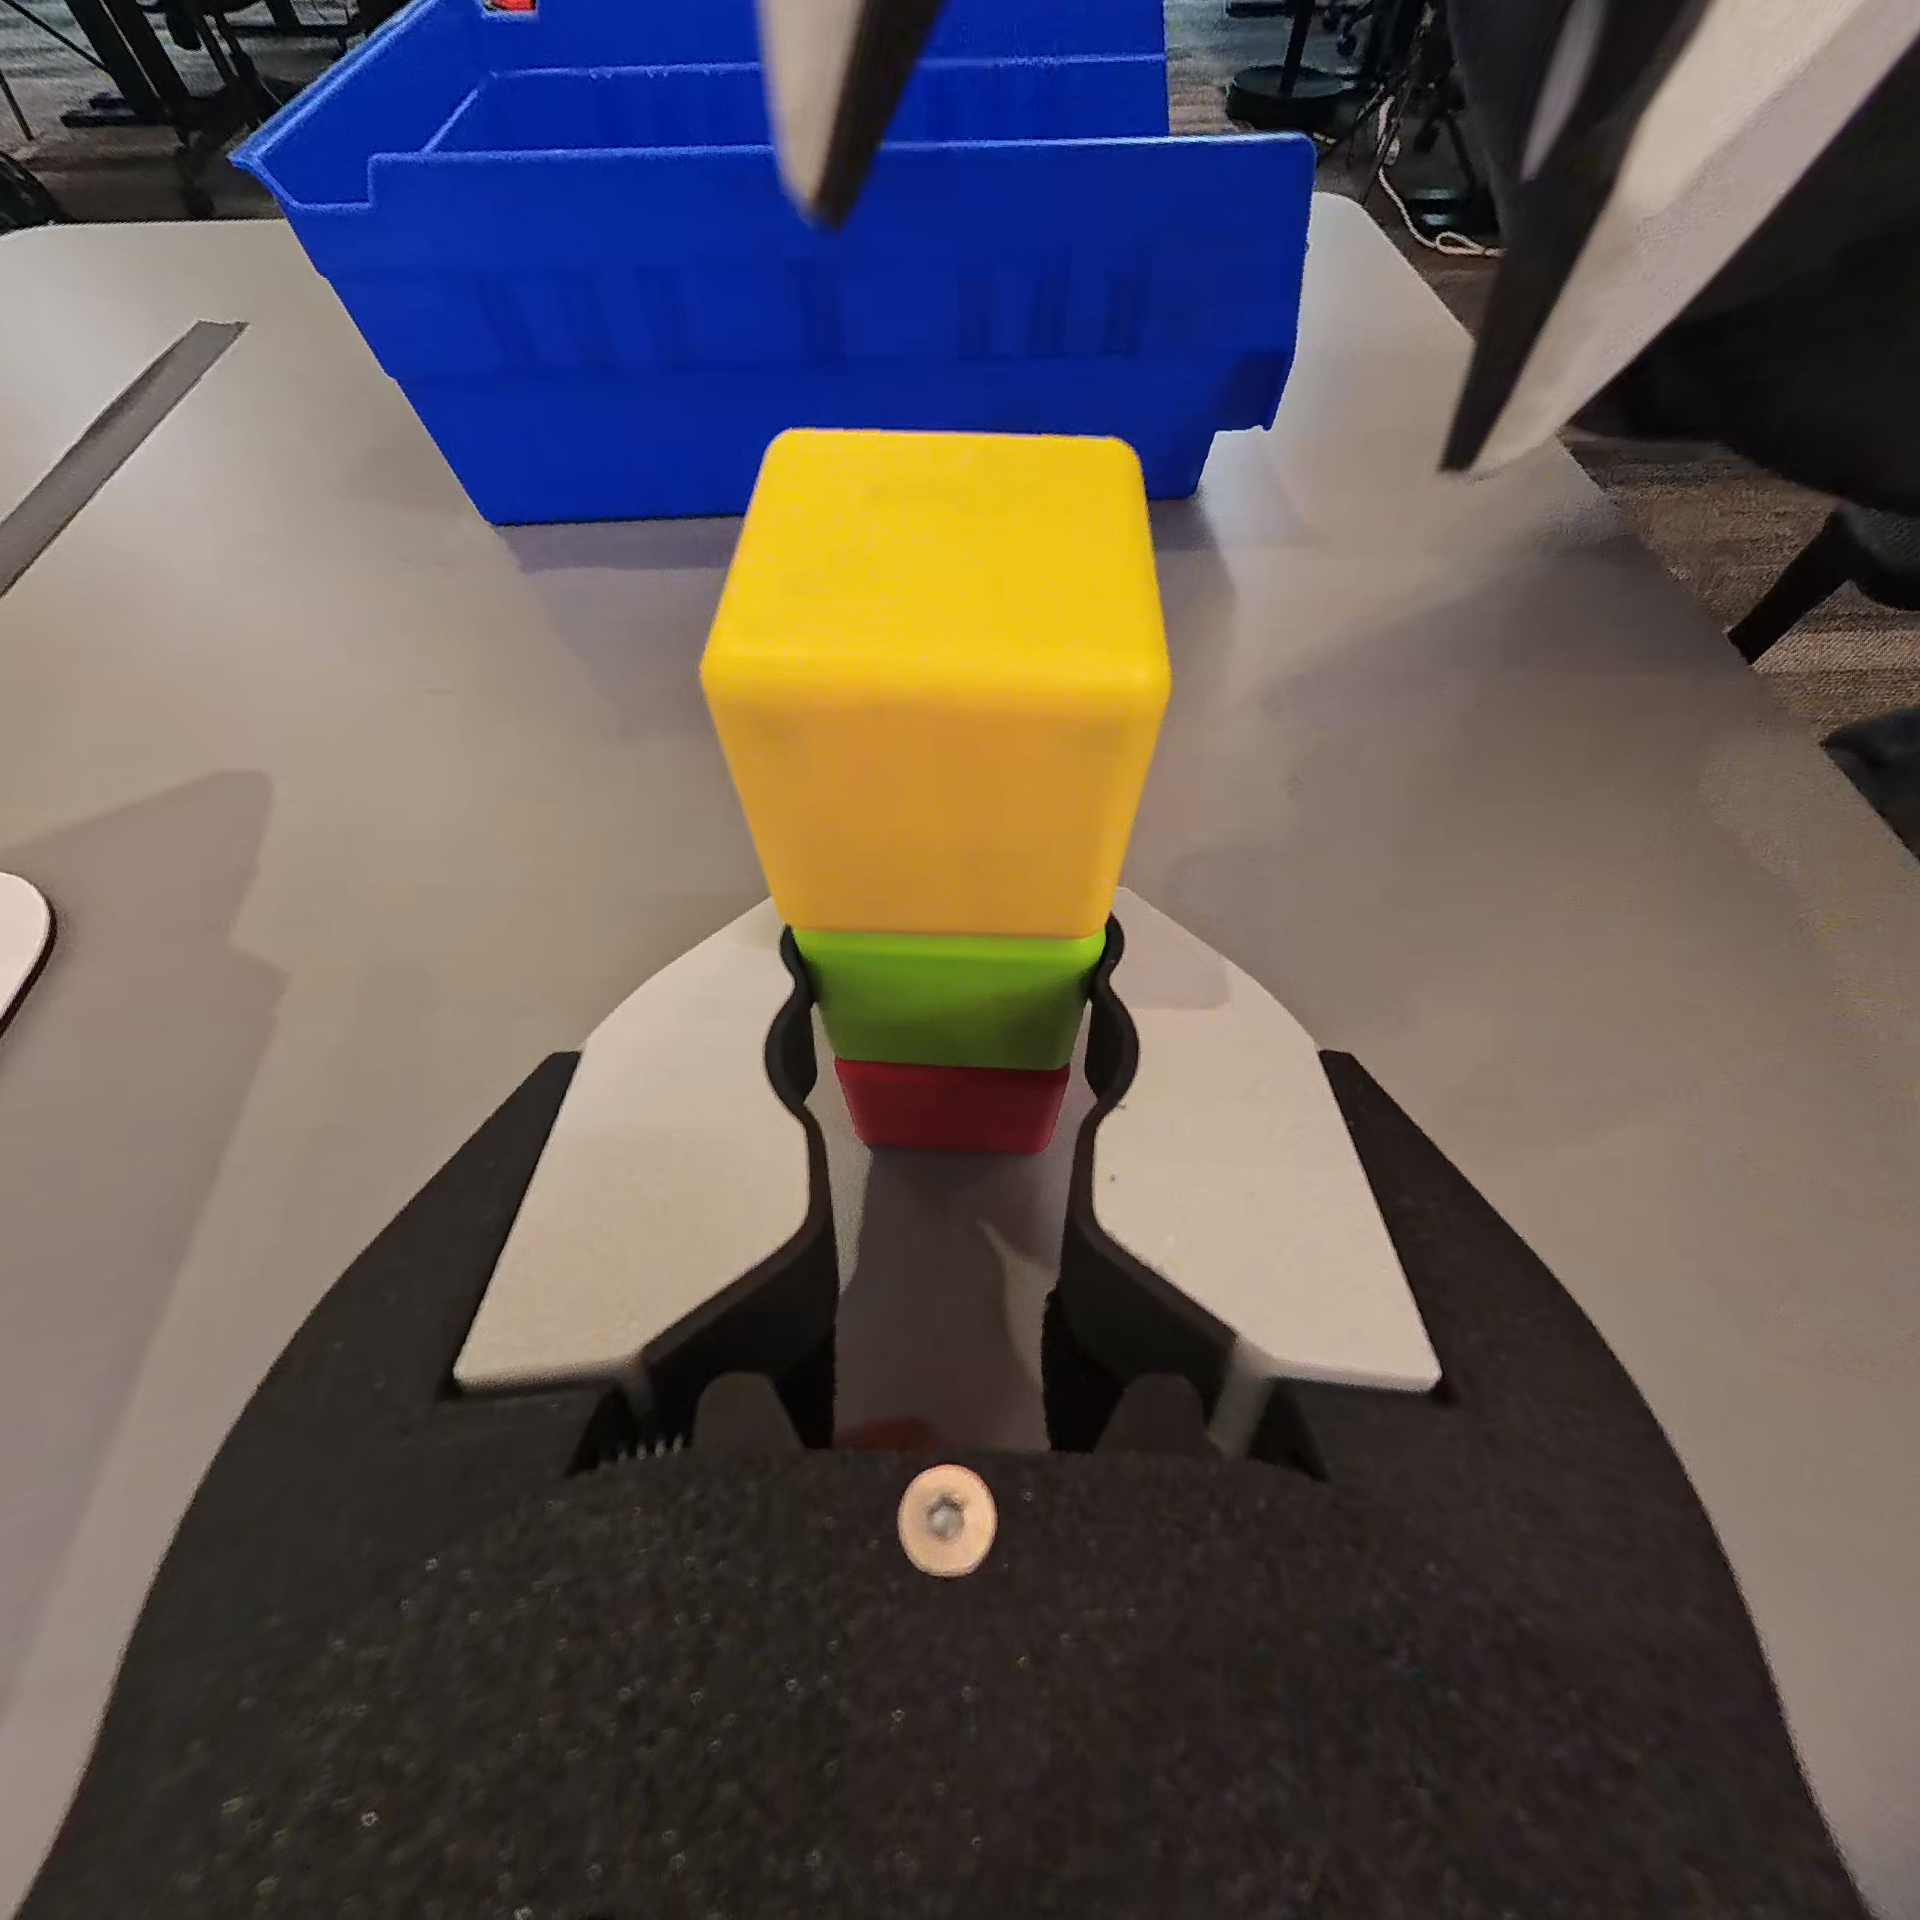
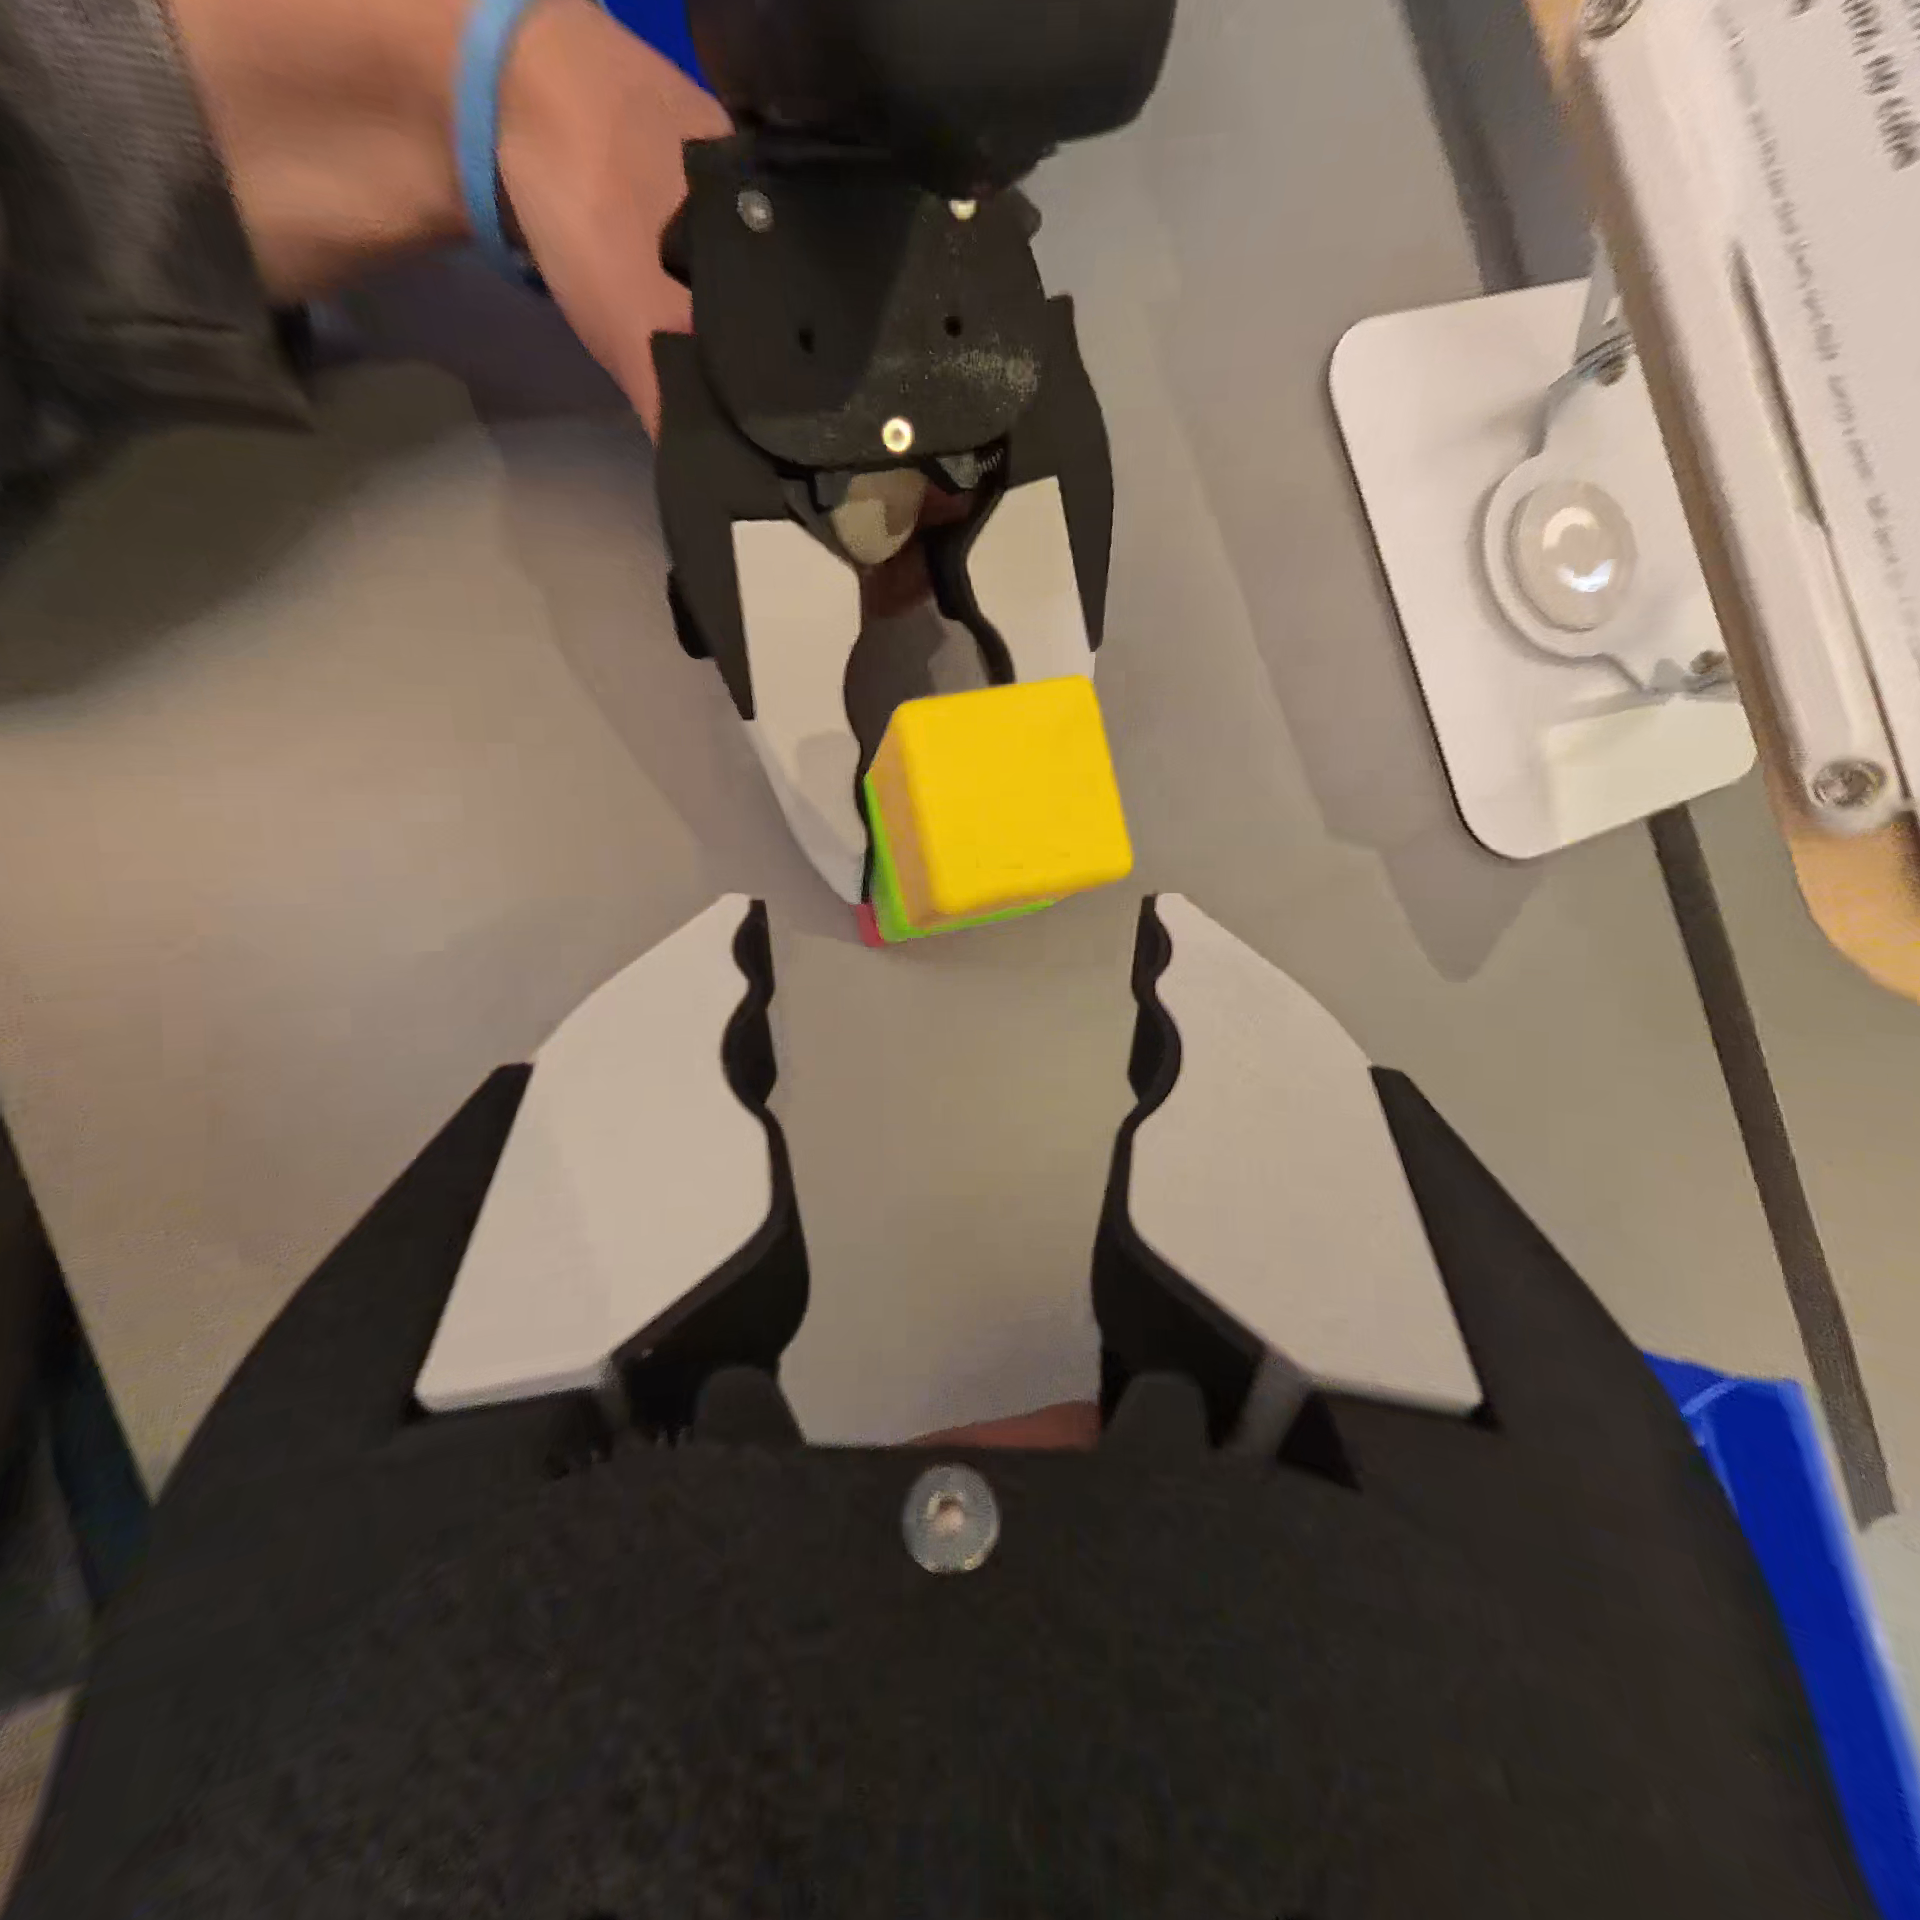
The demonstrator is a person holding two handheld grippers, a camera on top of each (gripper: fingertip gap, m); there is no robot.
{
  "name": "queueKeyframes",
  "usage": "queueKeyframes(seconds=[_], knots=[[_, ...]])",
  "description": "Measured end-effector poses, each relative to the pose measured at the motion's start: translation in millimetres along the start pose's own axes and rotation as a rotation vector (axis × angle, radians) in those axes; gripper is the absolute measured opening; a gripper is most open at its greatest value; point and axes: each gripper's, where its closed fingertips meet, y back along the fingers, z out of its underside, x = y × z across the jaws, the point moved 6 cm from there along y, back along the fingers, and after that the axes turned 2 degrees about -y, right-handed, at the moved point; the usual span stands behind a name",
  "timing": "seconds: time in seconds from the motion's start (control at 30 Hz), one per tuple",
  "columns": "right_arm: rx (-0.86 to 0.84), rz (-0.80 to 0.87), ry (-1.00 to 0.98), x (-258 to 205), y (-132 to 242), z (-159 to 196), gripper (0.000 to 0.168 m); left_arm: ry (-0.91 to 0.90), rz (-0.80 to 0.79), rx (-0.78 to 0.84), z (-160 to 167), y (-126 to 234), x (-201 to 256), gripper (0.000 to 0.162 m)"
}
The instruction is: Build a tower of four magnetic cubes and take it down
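Strip (image 1: pixel 104 436): dark, set into the table (image 1: pixel 364 675) at far left in the left wrist view, running back toward the bin.
White plate (image 1: pixel 16 951): at the left edge of that view, only a rounded corner showing.
Bin (image 1: pixel 790 343): blue, open-topped, standing on the table just behind the tower.
Left gripper (image 1: pixel 951 971): clenched on the green cube (image 1: pixel 945 997), one pad on each side face, low to the table.
Tower: three cubes visible, upright at centre; red cube (image 1: pixel 951 1107) at the bottom, green in the middle, yellow cube (image 1: pixel 935 675) on top, each touching the next. Whether red rests on the table I cannot tell.
Right gripper (image 2: pixel 951 925): released, jaws wide apart, nothing between them; it hangs above the tower, pointing down. In the left wrist view its two fingers (image 1: pixel 831 104) show blurred at the top edge, above the bin.
Right wrist view, left: a hand (image 2: pixel 582 208) with a blue wristband (image 2: pixel 478 135) holds the left gripper from above the tower.
Right wrist view, centre: the yellow top face sits just beyond the open fingertips, with slivers of green and red at its lower left.
Right wrist view, right: a white plate with a clear dome (image 2: pixel 1579 545), and a board with a spring clip (image 2: pixel 1766 312) over it.
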Motion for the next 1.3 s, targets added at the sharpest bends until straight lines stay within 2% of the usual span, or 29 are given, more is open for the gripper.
queueKeyframes(seconds=[0.13,0.3,0.4,0.7,0.83,1.0,1.17,1.23,1.3], knots=[[-0.105,-0.12,0.023,10,-20,-12,0.068,0.002,0.001,-0.001,0,0,0,0.049],[-0.248,-0.145,0.016,23,-42,-6,0.065,0.001,0.002,-0.001,0,0,0,0.049],[-0.213,-0.214,0.012,20,-48,-8,0.052,0.002,0.003,-0.001,0,0,0,0.049],[-0.096,-0.206,-0.002,23,-42,-4,0.05,-0.001,0.004,0.0,0,-1,0,0.049],[0.029,-0.186,-0.063,38,-8,-13,0.05,-0.003,0.004,0.0,0,-1,1,0.049],[0.026,0.022,-0.08,68,66,1,0.05,-0.003,0.005,-0.001,0,-1,1,0.049],[0.016,0.255,-0.262,118,137,57,0.05,-0.006,0.003,-0.001,0,-1,1,0.049],[-0.013,0.313,-0.362,135,149,89,0.051,-0.009,0.001,-0.001,0,-1,1,0.049],[-0.062,0.331,-0.453,145,145,122,0.051,-0.009,0.001,-0.001,0,-1,1,0.049]])
